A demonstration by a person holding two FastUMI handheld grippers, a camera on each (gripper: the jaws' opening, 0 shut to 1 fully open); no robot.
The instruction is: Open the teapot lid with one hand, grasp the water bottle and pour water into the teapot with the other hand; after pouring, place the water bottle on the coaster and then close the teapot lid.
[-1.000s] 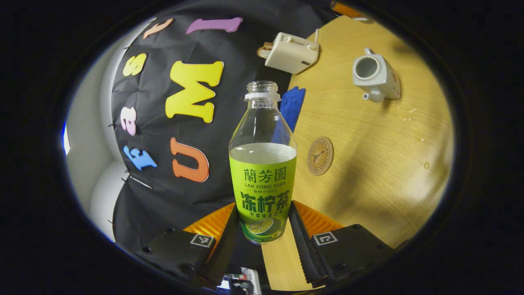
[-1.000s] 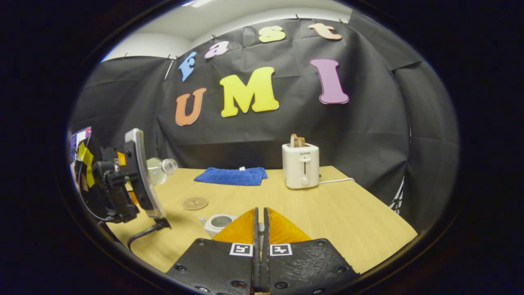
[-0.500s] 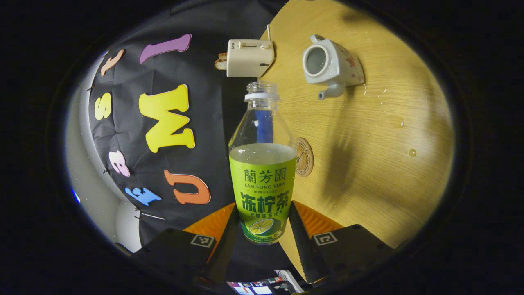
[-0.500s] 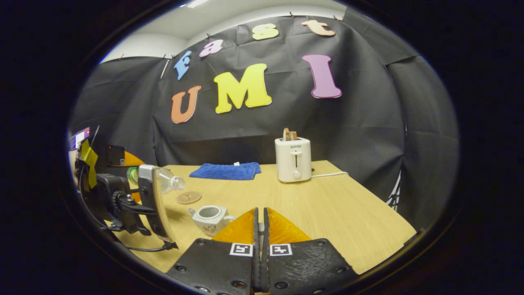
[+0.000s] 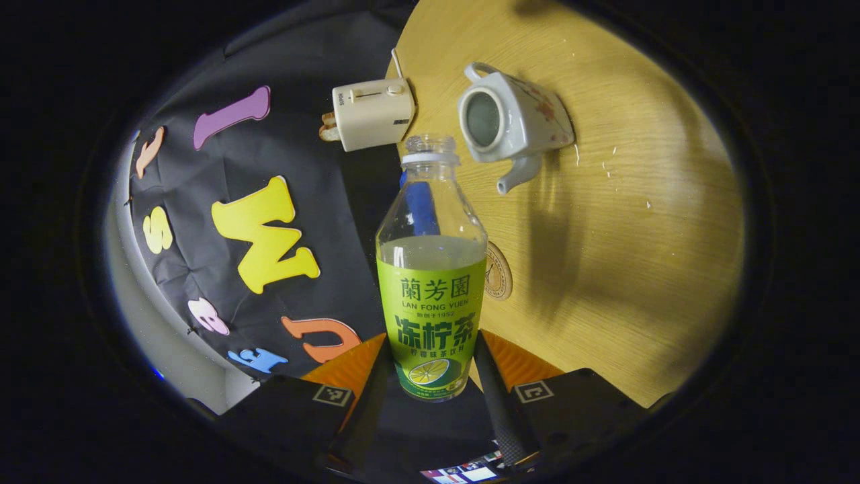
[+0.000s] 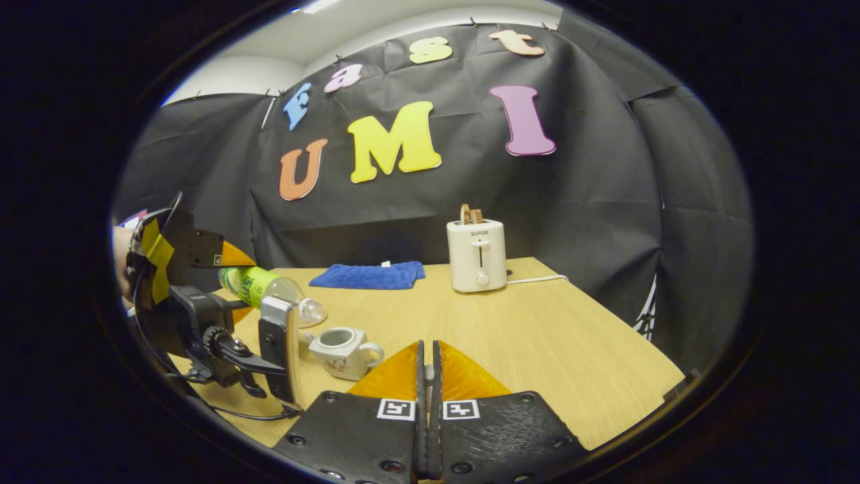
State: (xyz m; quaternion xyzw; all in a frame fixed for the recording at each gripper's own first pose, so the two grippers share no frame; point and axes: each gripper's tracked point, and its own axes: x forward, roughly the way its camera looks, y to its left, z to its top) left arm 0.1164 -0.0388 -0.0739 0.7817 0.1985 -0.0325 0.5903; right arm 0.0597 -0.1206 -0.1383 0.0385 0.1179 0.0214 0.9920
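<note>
Teapot (image 5: 514, 121), lidless and open-mouthed, stands on the wooden table (image 5: 638, 255) at about one o'clock in the left gripper view, just beyond the uncapped mouth of the water bottle (image 5: 431, 269). The left gripper (image 5: 430, 376) pinches that bottle by its green-labelled base, both fingers pressing on it. A round coaster (image 5: 500, 270) lies at three o'clock of the bottle. The right gripper (image 6: 427, 376) is pressed together; whether it grips anything cannot be told. A white toaster (image 6: 477, 255) sits at twelve o'clock, a blue cloth (image 6: 368, 275) at eleven.
</note>
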